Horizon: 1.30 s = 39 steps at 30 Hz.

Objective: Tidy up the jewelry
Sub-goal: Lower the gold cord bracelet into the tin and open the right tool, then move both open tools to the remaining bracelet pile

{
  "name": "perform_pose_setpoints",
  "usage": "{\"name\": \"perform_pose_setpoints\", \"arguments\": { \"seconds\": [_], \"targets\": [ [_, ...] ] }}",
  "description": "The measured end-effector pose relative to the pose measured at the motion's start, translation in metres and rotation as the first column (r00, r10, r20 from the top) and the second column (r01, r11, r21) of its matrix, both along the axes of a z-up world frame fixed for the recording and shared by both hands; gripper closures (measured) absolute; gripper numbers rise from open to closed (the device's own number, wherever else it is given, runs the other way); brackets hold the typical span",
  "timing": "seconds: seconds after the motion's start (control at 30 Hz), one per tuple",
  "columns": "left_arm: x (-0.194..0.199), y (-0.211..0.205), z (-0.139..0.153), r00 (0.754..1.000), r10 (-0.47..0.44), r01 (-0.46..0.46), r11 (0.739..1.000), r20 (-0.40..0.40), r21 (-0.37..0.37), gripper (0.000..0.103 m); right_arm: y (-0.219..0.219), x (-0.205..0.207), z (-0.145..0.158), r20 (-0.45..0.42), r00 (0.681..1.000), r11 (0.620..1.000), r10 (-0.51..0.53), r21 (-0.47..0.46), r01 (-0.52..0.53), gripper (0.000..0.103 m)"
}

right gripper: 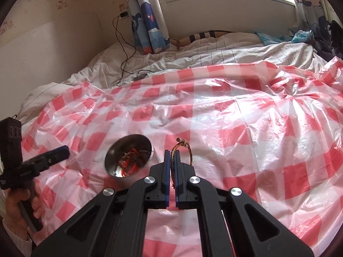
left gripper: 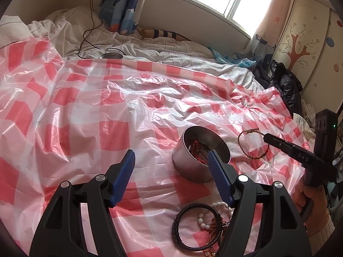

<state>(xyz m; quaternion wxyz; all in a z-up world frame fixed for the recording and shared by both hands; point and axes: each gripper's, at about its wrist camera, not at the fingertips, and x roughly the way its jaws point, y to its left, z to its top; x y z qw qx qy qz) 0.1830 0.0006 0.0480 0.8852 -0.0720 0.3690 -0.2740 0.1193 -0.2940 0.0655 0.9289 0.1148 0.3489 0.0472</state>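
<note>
A round metal tin (left gripper: 200, 155) stands open on the red-checked plastic sheet (left gripper: 85, 111) with red jewelry (left gripper: 196, 147) inside; the right wrist view shows it too (right gripper: 128, 158). My right gripper (right gripper: 172, 153) is shut on a brown cord bracelet (right gripper: 189, 152) and holds it just right of the tin, above the sheet; in the left wrist view it hangs from the gripper tip (left gripper: 254, 144). My left gripper (left gripper: 171, 156) is open and empty, near the tin's left side. A black bracelet (left gripper: 196, 227) and a white bead bracelet (left gripper: 209, 215) lie below it.
A tin lid (left gripper: 112, 55) and a black cable (left gripper: 91, 21) lie on the white bedding beyond the sheet. Dark clothing (left gripper: 283, 83) is piled at the right by a wardrobe (left gripper: 304, 42). A curtain (right gripper: 148, 21) hangs at the back.
</note>
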Motion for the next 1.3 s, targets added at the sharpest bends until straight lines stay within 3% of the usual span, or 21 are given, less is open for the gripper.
{"name": "perform_pose_setpoints", "arguments": {
  "seconds": [0.2, 0.27, 0.5, 0.67, 0.77, 0.8, 0.87, 0.93, 1.1, 1.3],
  "targets": [
    [0.001, 0.006, 0.003, 1.000, 0.017, -0.017, 1.000, 0.000, -0.014, 0.036, 0.033, 0.018, 0.026, 0.029, 0.995, 0.995, 0.092, 0.032, -0.093, 0.099],
    [0.001, 0.009, 0.004, 1.000, 0.022, -0.022, 1.000, 0.003, -0.019, 0.035, 0.045, 0.028, 0.020, 0.006, 0.992, 0.992, 0.124, 0.033, -0.125, 0.099],
    [0.003, 0.013, 0.006, 0.999, 0.034, -0.034, 0.999, 0.004, -0.024, 0.034, 0.064, 0.068, -0.029, -0.112, 0.976, 0.972, 0.186, 0.164, -0.167, 0.099],
    [0.003, 0.013, 0.006, 0.999, 0.034, -0.034, 0.999, 0.005, -0.023, 0.034, 0.069, 0.084, -0.059, -0.207, 0.971, 0.990, 0.120, -0.042, -0.132, 0.099],
    [0.003, 0.013, 0.006, 0.999, 0.035, -0.034, 0.999, 0.004, -0.023, 0.034, 0.068, 0.080, -0.062, -0.207, 0.971, 0.985, 0.123, -0.091, -0.144, 0.098],
    [0.003, 0.013, 0.006, 0.999, 0.034, -0.034, 0.999, 0.004, -0.023, 0.034, 0.068, 0.077, -0.059, -0.196, 0.974, 0.985, 0.118, -0.105, -0.140, 0.094],
    [0.003, 0.013, 0.006, 0.999, 0.034, -0.034, 0.999, 0.004, -0.023, 0.033, 0.066, 0.071, -0.050, -0.148, 0.982, 0.986, 0.117, -0.103, -0.133, 0.051],
    [0.004, 0.013, 0.006, 0.999, 0.034, -0.034, 0.999, 0.002, -0.018, 0.033, 0.068, 0.064, -0.040, -0.092, 0.992, 0.984, 0.089, -0.148, -0.102, 0.037],
    [0.004, 0.011, 0.007, 1.000, 0.024, -0.024, 1.000, 0.002, -0.008, 0.032, 0.063, 0.056, -0.026, -0.042, 0.996, 0.990, 0.081, -0.115, -0.086, 0.037],
    [0.000, -0.002, 0.000, 0.999, -0.044, 0.045, 0.999, -0.020, 0.029, 0.032, 0.049, 0.003, -0.022, -0.038, 0.992, 0.989, 0.121, -0.082, -0.123, 0.034]
  ]
}}
